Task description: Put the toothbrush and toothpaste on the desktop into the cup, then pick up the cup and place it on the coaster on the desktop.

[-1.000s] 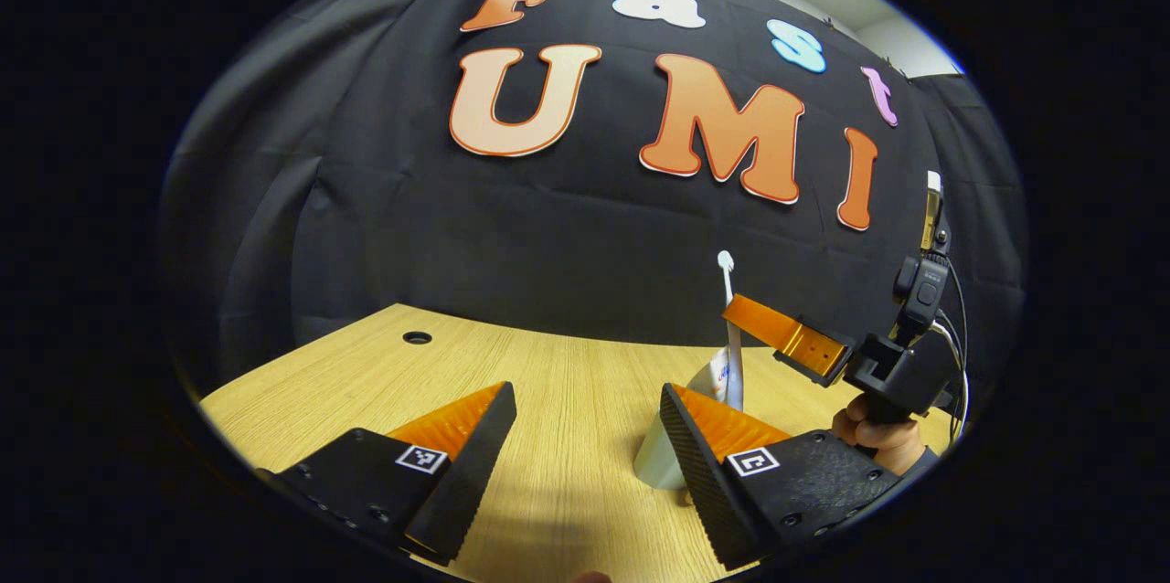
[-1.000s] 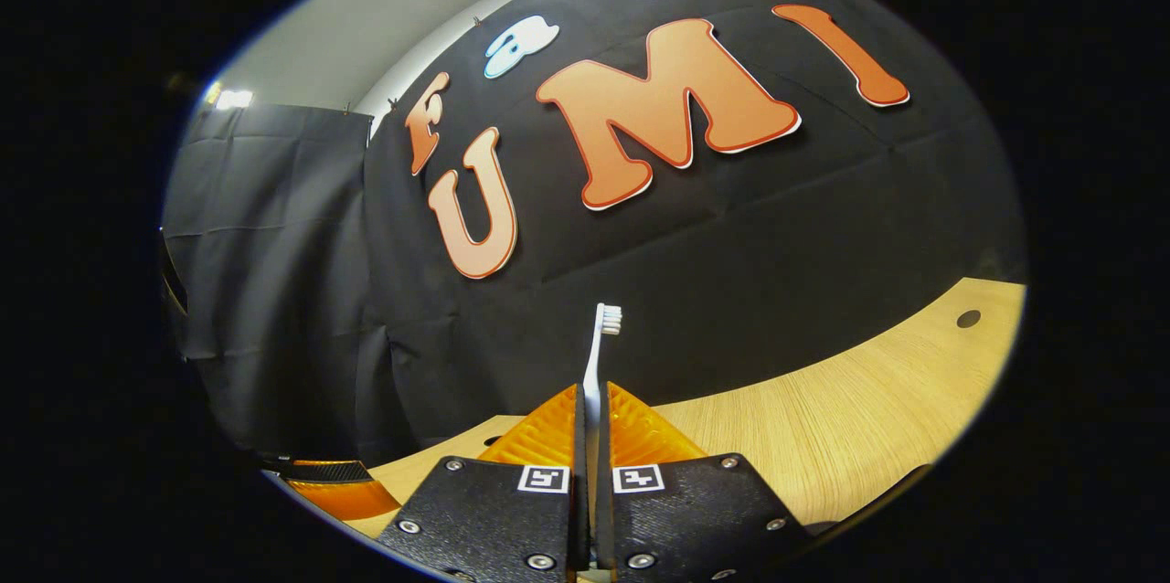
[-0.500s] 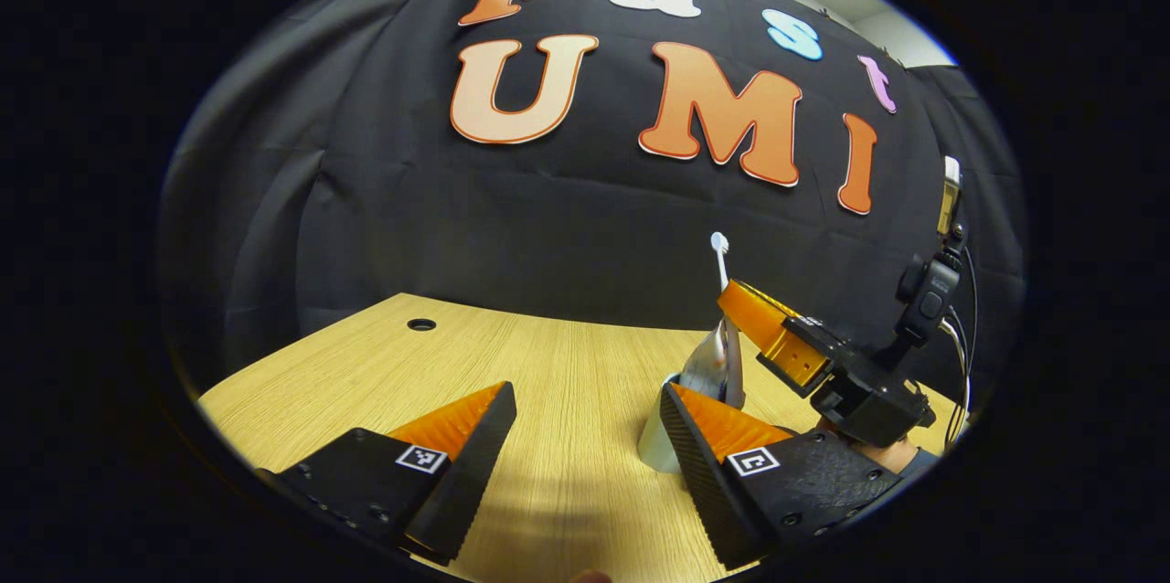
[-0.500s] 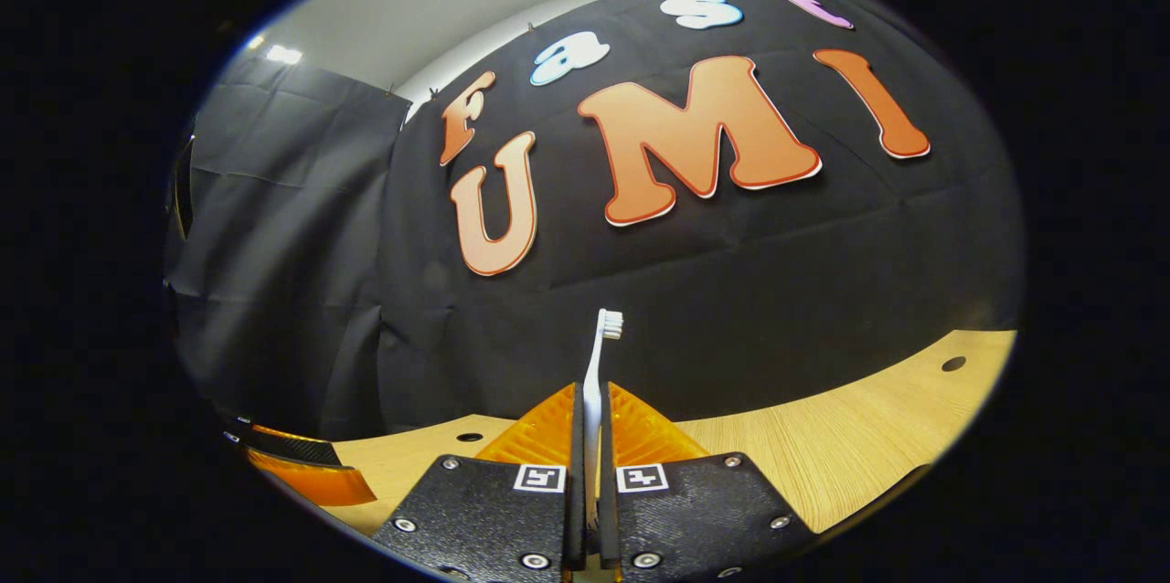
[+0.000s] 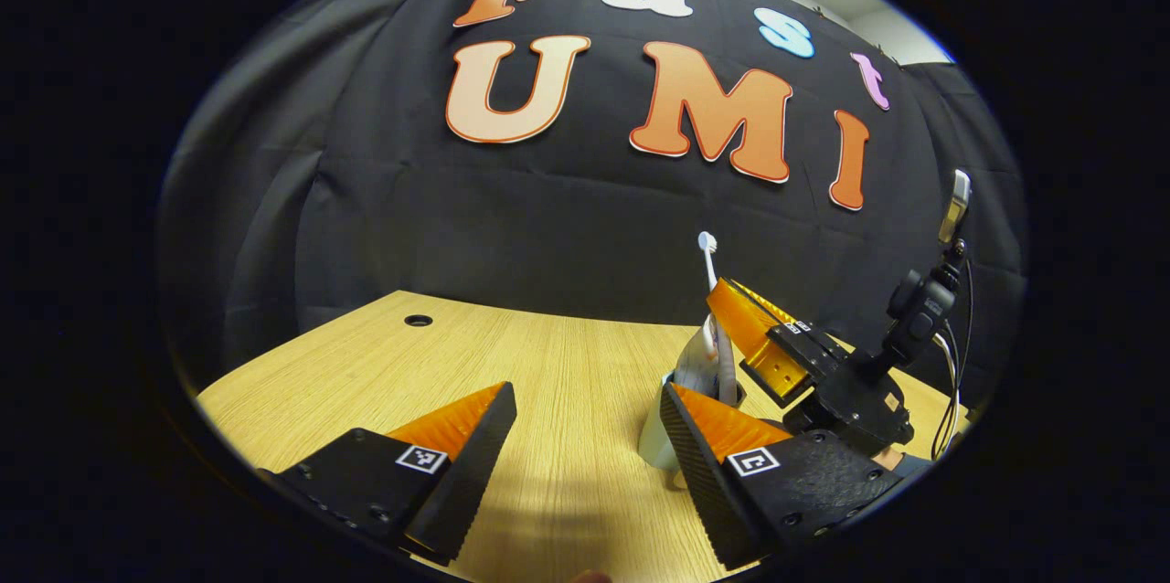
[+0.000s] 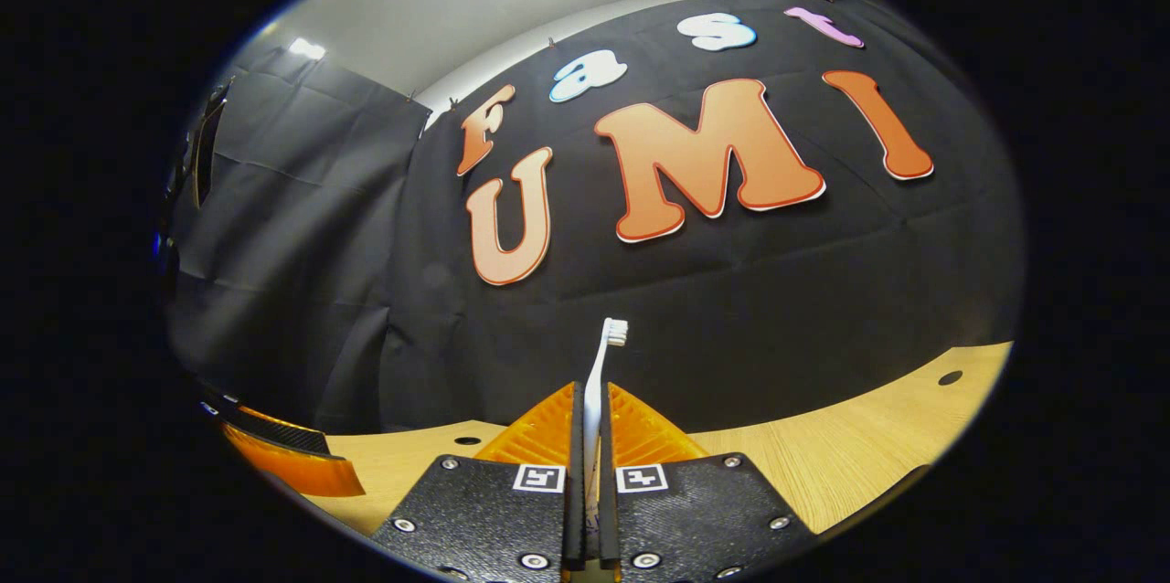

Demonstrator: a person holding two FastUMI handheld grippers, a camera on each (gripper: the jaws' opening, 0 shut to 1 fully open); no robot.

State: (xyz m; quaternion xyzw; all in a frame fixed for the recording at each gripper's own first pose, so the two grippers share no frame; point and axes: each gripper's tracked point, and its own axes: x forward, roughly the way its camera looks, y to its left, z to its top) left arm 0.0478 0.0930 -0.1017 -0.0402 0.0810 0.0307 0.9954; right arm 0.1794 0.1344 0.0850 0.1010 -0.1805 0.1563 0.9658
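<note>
A white cup [image 5: 653,446] stands on the wooden desk [image 5: 548,364], partly hidden behind my left gripper's right finger. A toothpaste tube [image 5: 696,365] leans inside it. My right gripper [image 5: 724,302] is shut on a white toothbrush [image 5: 708,265], which stands head up, its lower end reaching down into the cup beside the tube. In the right gripper view the toothbrush [image 6: 603,364] sticks up between the closed fingers of my right gripper [image 6: 590,400]. My left gripper [image 5: 585,437] is open just left of the cup, with nothing between its fingers.
A round cable hole [image 5: 418,321] lies at the desk's far left. The right gripper's camera mount [image 5: 919,309] and cables rise at the right. A finger of the left gripper [image 6: 283,469] shows low left in the right gripper view, with a second desk hole [image 6: 950,377] at far right.
My right gripper has tipped its fingers further upward and shifted left toward the cup, carrying the toothbrush lower into it. The left gripper has stayed open and nearly still.
</note>
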